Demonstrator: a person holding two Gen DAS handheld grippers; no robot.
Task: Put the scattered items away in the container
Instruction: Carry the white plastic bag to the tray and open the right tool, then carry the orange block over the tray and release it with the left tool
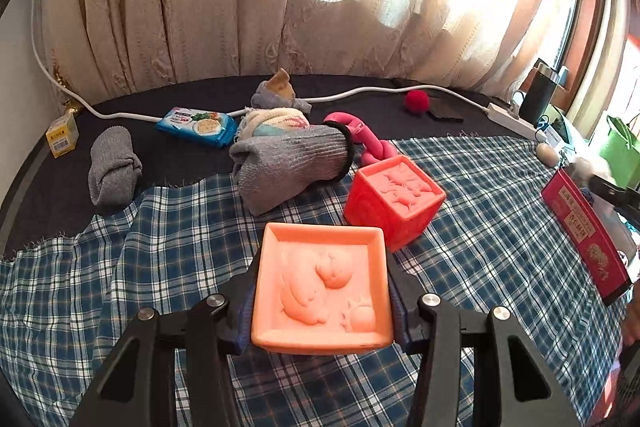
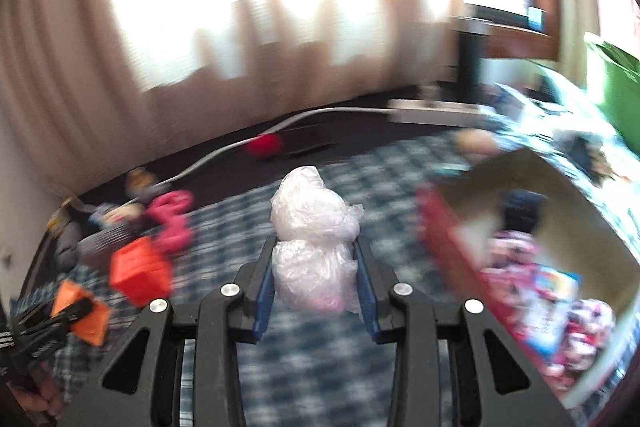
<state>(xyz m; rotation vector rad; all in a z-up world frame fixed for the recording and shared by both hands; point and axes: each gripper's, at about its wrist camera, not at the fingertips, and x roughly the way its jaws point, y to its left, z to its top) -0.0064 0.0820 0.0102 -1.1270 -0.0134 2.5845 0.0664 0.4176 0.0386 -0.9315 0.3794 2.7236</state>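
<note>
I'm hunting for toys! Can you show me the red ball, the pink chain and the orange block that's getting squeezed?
red ball (image 1: 416,101), left wrist view, its front.
pink chain (image 1: 370,141), left wrist view, a middle link.
orange block (image 1: 324,285), left wrist view, its embossed top face.

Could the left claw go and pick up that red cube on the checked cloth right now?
Probably not yet. The path to the red cube looks free, but the left claw is already shut on an orange block, so it would need to drop that first.

Print shows on the red box (image 1: 586,233) and blue packet (image 1: 197,126), none of it legible.
</note>
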